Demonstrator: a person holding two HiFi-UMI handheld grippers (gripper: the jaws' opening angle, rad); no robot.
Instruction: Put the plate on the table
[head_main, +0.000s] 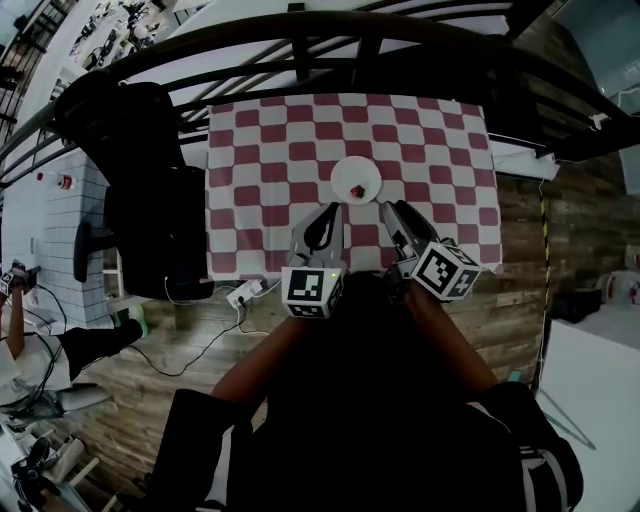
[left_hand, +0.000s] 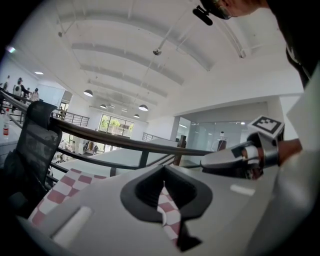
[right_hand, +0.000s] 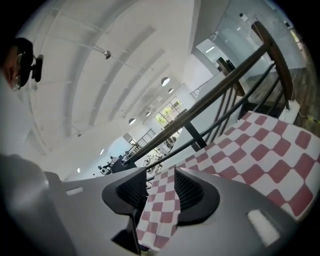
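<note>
A small white plate (head_main: 357, 180) with a little red thing (head_main: 357, 190) on it rests on the table's red-and-white checked cloth (head_main: 270, 150), near the middle. My left gripper (head_main: 336, 208) hovers just short of the plate on its near left. Its jaws meet at the tips with nothing in them, and in the left gripper view only a thin slit of cloth shows between them (left_hand: 162, 186). My right gripper (head_main: 392, 210) hangs at the plate's near right, open and empty, with checked cloth showing through the gap (right_hand: 160, 182). Neither gripper touches the plate.
A black office chair (head_main: 150, 190) stands against the table's left side. A dark railing (head_main: 350, 40) runs behind the far edge. A power strip (head_main: 243, 293) with cables lies on the wooden floor at the near left. A white surface (head_main: 600, 420) sits at the lower right.
</note>
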